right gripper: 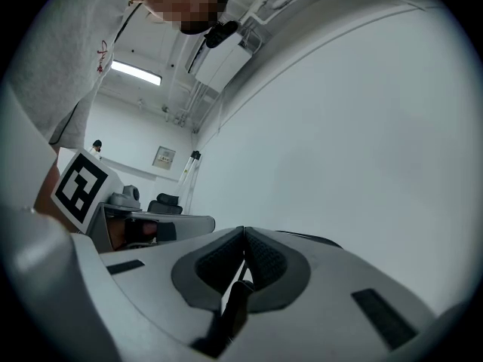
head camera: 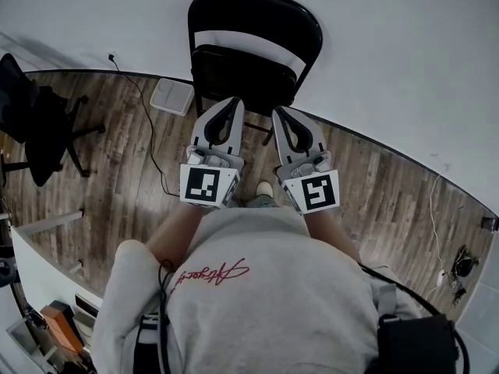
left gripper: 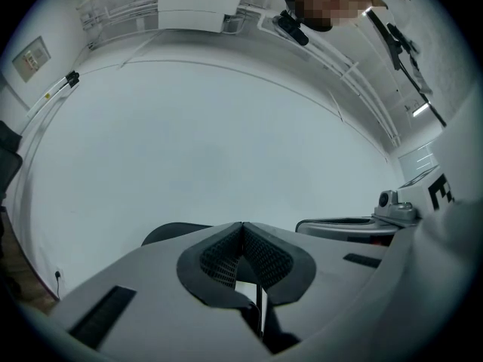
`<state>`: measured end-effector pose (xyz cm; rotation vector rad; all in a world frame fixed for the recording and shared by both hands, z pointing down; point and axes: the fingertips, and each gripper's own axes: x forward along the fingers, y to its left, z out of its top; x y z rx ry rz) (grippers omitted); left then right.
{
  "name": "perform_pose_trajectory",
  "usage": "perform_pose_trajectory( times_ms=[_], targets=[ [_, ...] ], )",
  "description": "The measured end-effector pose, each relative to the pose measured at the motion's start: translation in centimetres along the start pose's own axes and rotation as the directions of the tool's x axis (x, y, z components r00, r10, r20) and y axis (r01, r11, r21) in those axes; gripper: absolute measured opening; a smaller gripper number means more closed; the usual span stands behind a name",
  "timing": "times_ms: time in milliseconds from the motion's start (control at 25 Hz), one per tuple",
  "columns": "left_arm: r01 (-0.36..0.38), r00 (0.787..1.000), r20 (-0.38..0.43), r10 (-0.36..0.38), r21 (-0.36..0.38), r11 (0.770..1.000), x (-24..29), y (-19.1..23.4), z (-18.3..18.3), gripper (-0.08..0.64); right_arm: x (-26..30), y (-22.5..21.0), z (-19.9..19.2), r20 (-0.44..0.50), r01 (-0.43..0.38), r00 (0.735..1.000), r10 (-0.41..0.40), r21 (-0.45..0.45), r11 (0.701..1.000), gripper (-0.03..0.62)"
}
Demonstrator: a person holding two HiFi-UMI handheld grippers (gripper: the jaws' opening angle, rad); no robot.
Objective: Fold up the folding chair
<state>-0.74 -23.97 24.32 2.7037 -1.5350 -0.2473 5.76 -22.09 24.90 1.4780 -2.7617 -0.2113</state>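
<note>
Left tongs (head camera: pixel 232 102), right tongs (head camera: pixel 279 110) — both closed

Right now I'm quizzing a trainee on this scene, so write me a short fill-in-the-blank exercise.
The black folding chair stands against the white ____.
The left gripper and the right gripper both have their jaws ____.
In the head view, the office chair stands to the folding chair's ____.
Missing words: wall, shut, left.

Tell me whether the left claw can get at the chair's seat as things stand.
Probably yes: the left claw points at the seat with nothing between them in the head view. Its jaws are shut, so they must open before gripping.
</note>
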Motion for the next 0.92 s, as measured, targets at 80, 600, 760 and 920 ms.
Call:
perform_pose_trajectory(
  times_ms=[80,600,760,920],
  targets=[
    [0.006,1.000,0.001,-0.006,-0.002,1.000,-0.02,-0.11,0.10,0.017,-0.03,0.01,-0.03,-0.003,0.001,1.000,-0.001,-0.002,1.000,0.017],
    [0.038,0.999,0.002,-0.038,-0.014,0.999,-0.37,-0.22,0.21,0.017,-0.51,-0.29,-0.14,0.001,0.022,1.000,-0.022,0.037,0.999,0.017],
    [0.065,0.998,-0.002,-0.065,-0.031,0.997,-0.38,-0.54,0.07,0.017,-0.59,-0.12,0.08,0.002,0.019,1.000,-0.019,0.028,0.999,0.017],
    [0.079,0.997,0.007,-0.079,-0.035,0.996,-0.44,-0.71,0.24,0.017,-0.76,-0.04,0.22,0.003,0.019,1.000,-0.019,0.025,1.000,0.017]
  ],
)
